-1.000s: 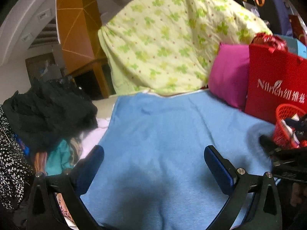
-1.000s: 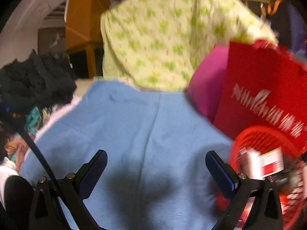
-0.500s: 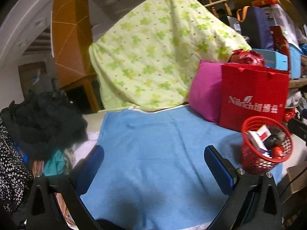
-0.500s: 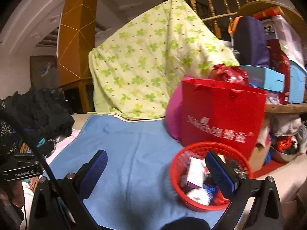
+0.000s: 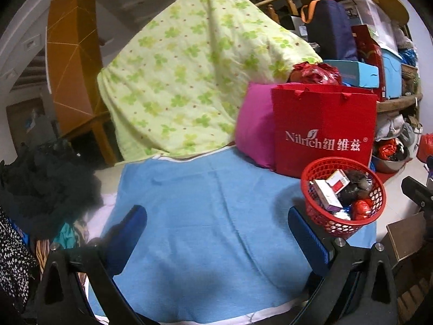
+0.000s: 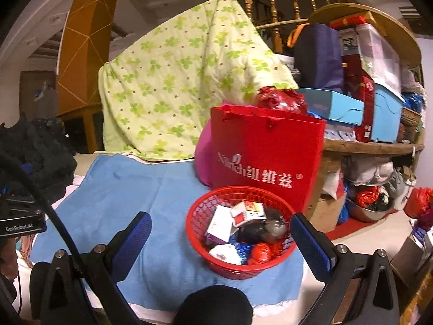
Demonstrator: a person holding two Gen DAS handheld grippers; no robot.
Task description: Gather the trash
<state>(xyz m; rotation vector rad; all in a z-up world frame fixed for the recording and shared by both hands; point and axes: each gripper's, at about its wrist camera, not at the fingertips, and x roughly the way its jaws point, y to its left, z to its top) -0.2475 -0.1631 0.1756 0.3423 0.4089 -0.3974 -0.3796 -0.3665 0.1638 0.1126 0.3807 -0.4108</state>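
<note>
Both fingers (image 5: 138, 216) (image 6: 305, 227) spread wide, empty.

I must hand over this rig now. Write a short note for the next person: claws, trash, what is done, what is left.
Left claw: open, empty, over the blue towel.
Right claw: open, empty, just before the red basket.
The basket stands on the towel in front of the red paper bag and already holds small boxes and wrappers.
No loose trash shows on the towel.
Left: look beyond these views for more trash.

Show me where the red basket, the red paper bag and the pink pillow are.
red basket (image 6: 199, 218): right wrist view, left rim.
red paper bag (image 6: 270, 146): right wrist view, front face.
pink pillow (image 5: 254, 124): left wrist view, front.
</note>
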